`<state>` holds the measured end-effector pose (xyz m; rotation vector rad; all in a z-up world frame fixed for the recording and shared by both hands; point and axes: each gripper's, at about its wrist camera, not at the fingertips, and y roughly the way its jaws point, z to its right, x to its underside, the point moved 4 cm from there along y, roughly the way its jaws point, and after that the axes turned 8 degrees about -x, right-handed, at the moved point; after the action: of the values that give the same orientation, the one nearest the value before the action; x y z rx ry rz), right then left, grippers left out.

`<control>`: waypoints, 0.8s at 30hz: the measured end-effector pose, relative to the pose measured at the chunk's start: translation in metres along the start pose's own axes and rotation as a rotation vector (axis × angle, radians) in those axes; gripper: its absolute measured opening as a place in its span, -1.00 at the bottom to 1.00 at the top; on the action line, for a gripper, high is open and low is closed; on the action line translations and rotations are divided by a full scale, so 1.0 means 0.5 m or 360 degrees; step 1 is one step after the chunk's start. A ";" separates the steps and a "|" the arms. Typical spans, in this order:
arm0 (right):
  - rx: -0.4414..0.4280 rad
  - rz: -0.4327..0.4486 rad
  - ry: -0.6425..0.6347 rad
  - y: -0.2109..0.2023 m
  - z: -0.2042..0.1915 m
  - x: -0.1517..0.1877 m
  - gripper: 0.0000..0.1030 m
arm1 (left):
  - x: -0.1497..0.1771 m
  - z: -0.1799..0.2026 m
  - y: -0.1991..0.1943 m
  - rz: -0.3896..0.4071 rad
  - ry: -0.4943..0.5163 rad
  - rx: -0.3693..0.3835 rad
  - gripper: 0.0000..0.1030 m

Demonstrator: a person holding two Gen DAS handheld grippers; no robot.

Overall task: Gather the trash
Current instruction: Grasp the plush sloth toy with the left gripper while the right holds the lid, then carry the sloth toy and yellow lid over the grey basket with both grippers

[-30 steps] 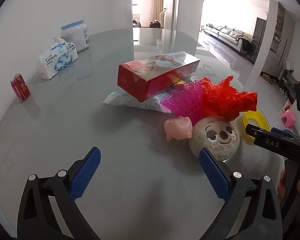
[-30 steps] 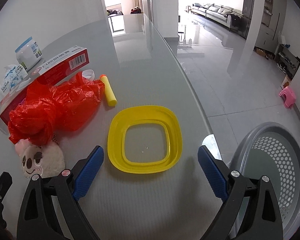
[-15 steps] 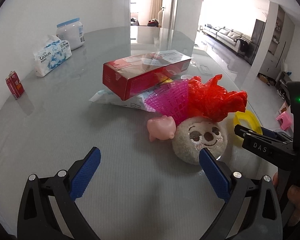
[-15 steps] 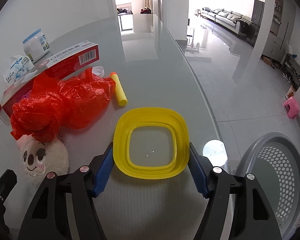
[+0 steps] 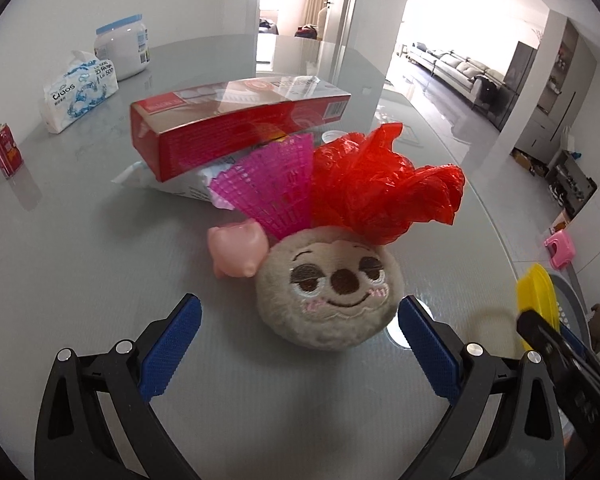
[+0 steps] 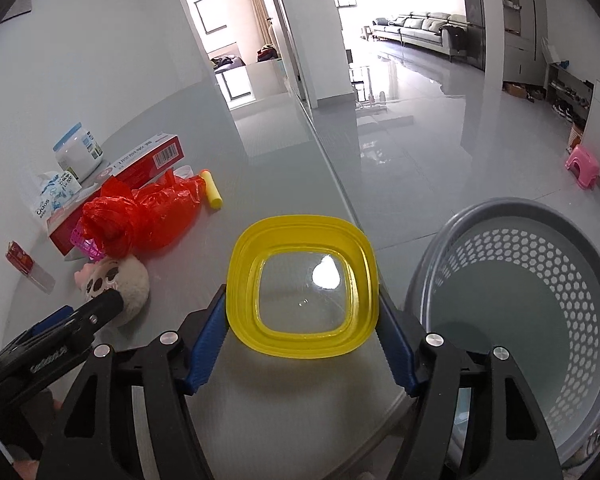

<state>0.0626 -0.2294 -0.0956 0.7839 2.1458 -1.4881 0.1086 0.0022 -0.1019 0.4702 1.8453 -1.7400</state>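
My right gripper [image 6: 302, 354] is shut on a yellow square lid [image 6: 302, 286] with a clear middle and holds it lifted above the table's right edge, beside a grey perforated basket [image 6: 540, 320] on the floor. The lid also shows in the left wrist view [image 5: 538, 304]. My left gripper [image 5: 298, 344] is open, its blue pads on either side of a round beige plush face [image 5: 328, 288]. Behind the plush lie a pink toy pig [image 5: 236, 252], a pink mesh basket [image 5: 276, 188], a crumpled red plastic bag [image 5: 380, 188] and a red carton [image 5: 236, 128].
A tissue pack [image 5: 80, 94], a white jar [image 5: 122, 50] and a small red box [image 5: 5, 152] stand at the table's far left. A yellow cylinder [image 6: 212, 188] lies behind the red bag. A pink stool [image 6: 584, 164] stands on the floor.
My right gripper closed on the yellow lid and lifted it off the table toward the basket. My left gripper moved forward until the plush face lay between its open fingers.
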 end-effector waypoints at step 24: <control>-0.0102 0.0035 0.0106 -0.058 0.003 0.044 0.30 | 0.025 -0.027 -0.097 0.0160 0.0105 -0.0002 0.30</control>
<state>0.0268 -0.2342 -0.0892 0.8422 2.2149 -1.3933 0.0675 0.0093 -0.0712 0.6159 1.8353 -1.6749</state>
